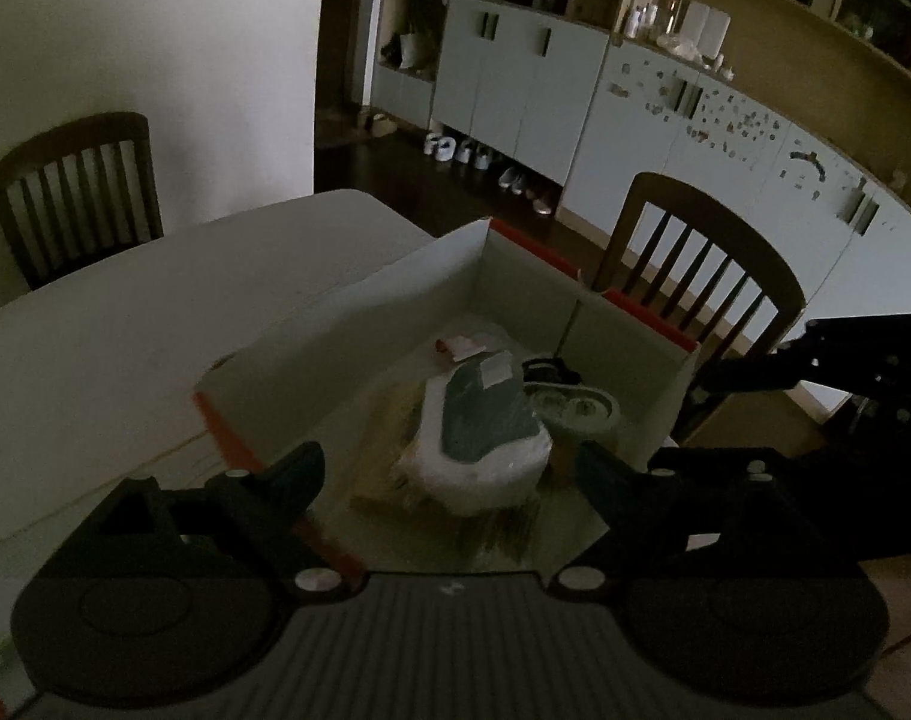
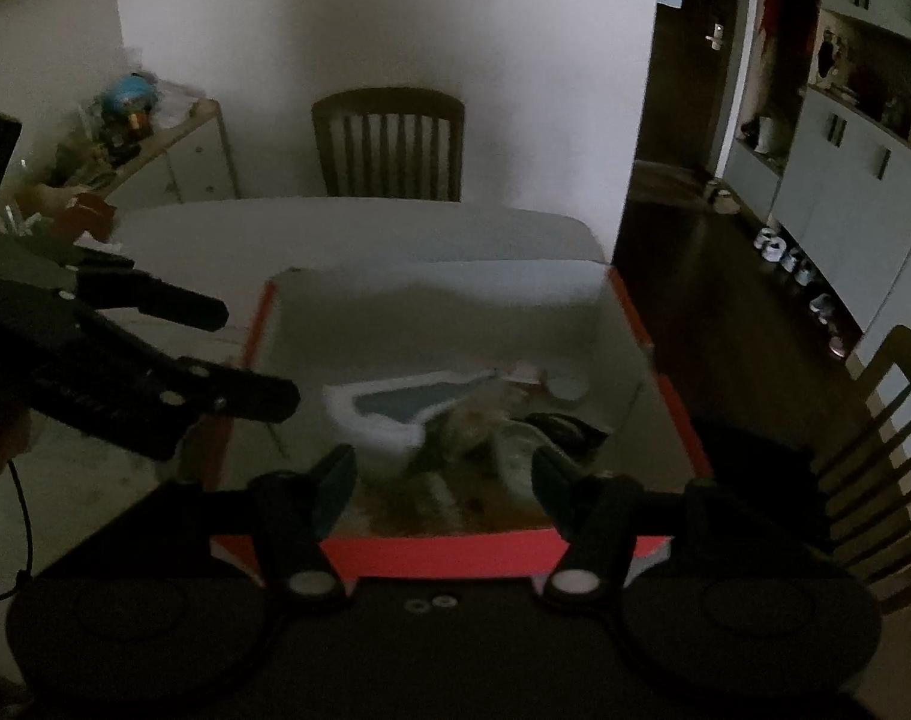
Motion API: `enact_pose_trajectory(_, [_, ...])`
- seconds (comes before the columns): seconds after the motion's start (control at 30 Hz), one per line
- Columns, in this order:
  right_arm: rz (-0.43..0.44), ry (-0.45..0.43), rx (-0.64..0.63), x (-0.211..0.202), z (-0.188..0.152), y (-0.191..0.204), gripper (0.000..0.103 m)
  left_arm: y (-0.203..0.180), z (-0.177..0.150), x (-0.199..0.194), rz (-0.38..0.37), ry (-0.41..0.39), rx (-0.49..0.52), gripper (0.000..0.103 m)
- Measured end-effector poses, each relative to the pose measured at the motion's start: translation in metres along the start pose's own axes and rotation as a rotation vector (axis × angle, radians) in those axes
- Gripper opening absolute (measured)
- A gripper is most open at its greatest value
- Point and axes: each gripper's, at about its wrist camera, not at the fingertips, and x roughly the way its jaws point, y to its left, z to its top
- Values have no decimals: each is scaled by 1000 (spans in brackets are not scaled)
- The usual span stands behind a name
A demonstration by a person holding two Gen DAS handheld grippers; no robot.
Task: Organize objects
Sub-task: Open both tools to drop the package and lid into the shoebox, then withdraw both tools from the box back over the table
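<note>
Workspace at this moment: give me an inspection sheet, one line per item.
Surface: pale table, bare beyond the box.
Job's things: open red-edged box holding a white and blue shoe, a second shoe sole-up beside it, and crumpled paper.
Clutter: small tag on the box floor.
Grippers: left gripper and right gripper both over the box, jaws open, empty.
Cables: thin dark cable at the left edge of the right wrist view.
Surroundings: dim room; chairs, cabinets, shoes on floor.
</note>
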Motion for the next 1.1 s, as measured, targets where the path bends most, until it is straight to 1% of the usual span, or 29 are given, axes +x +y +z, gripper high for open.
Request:
enact_pose_trajectory(0.03, [7, -3, -1, 0, 1, 6, 70, 4, -3, -7, 2, -5, -1, 91])
enact_pose_trajectory(0.1, [20, -10, -3, 0, 3, 19, 71, 14, -11, -20, 8, -18, -6, 93])
enact_pose_trajectory(0.13, [25, -11, -4, 0, 4, 25, 72, 20, -15, -26, 11, -24, -12, 97])
enact_pose_trajectory(0.2, [38, -13, -4, 2, 7, 40, 73, 31, -20, -36, 18, -31, -26, 102])
enact_pose_trajectory(0.37, [64, -26, -8, 7, 14, 76, 81, 64, -41, -63, 34, -43, -57, 102])
enact_pose_trajectory(0.47, [69, -42, -10, 11, 16, 99, 83, 85, -53, -77, 51, -50, -84, 102])
enact_pose_trajectory(0.8, [110, -17, -29, 34, 20, 170, 84, 157, -98, -115, 91, -43, -181, 102])
enact_pose_trajectory(0.93, [115, -5, -52, 43, 22, 194, 84, 179, -112, -125, 97, -56, -214, 102])
enact_pose_trajectory(1.1, [120, 12, -65, 56, 24, 219, 84, 204, -129, -133, 121, -58, -229, 102])
